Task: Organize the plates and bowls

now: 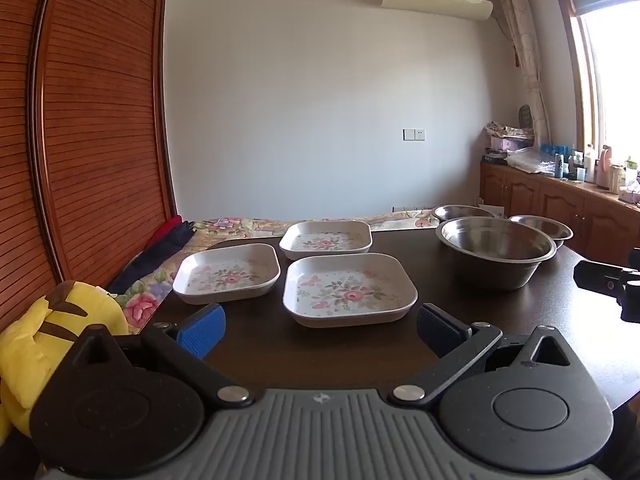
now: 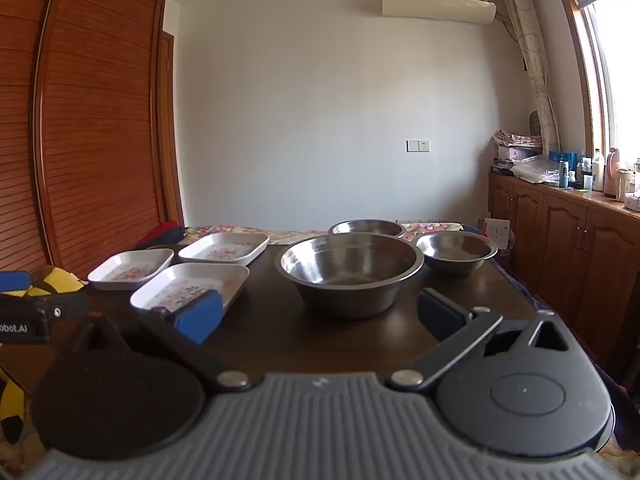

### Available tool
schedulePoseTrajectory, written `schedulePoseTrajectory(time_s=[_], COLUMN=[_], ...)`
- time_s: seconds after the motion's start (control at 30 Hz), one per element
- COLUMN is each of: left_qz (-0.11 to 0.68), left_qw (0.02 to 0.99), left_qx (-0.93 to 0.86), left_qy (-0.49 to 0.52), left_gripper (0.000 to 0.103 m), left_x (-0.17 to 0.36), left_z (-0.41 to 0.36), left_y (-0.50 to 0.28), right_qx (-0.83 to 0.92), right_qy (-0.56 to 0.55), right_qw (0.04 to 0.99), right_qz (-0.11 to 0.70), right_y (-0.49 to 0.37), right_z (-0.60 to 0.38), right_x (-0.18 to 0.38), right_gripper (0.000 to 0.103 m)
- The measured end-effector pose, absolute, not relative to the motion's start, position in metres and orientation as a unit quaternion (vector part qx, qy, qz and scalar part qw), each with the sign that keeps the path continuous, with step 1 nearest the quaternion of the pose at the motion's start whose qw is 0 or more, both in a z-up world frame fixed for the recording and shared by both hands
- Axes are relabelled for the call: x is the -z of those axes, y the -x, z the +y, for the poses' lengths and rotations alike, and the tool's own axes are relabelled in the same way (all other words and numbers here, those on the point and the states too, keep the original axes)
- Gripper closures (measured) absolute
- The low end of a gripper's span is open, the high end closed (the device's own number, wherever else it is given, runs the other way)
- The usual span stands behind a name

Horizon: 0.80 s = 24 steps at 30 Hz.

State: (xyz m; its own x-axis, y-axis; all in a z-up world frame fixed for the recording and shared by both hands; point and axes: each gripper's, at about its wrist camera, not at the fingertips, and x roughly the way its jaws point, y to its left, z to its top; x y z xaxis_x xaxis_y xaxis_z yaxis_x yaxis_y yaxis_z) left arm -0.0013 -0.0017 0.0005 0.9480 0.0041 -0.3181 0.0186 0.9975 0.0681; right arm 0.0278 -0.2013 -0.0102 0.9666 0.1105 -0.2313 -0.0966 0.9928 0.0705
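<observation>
Three white square floral-printed plates (image 1: 348,288) sit at my eleven o'clock. Three round stainless steel bowls (image 2: 350,272) gleam at one o'clock. My left fingers (image 1: 201,330) and right fingers (image 2: 199,316) are both spread, empty.

three floral plates (image 1: 350,288), three steel bowls (image 1: 496,250), unstacked

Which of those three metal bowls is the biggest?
The front bowl, nearest the fingers. It is clearly wider and deeper than the two smaller bowls behind it, one at the back and one to the right.

Black grippers, blue-padded fingers (image 1: 202,330)
</observation>
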Motion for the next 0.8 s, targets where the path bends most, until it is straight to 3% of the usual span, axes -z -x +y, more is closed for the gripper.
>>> schedulePoseTrajectory(time_s=[0.8], left_qz=[0.164], left_qw=[0.986], left_qx=[0.004], left_qy=[-0.036], left_gripper=[0.000], left_x=[0.0015], left_z=[0.0018], left_y=[0.0000], right_qx=[-0.048], right_qy=[-0.022], right_qw=[0.992], right_qz=[0.117], right_y=[-0.0247], right_z=[-0.2059], right_x=[0.0102], right_gripper=[0.000])
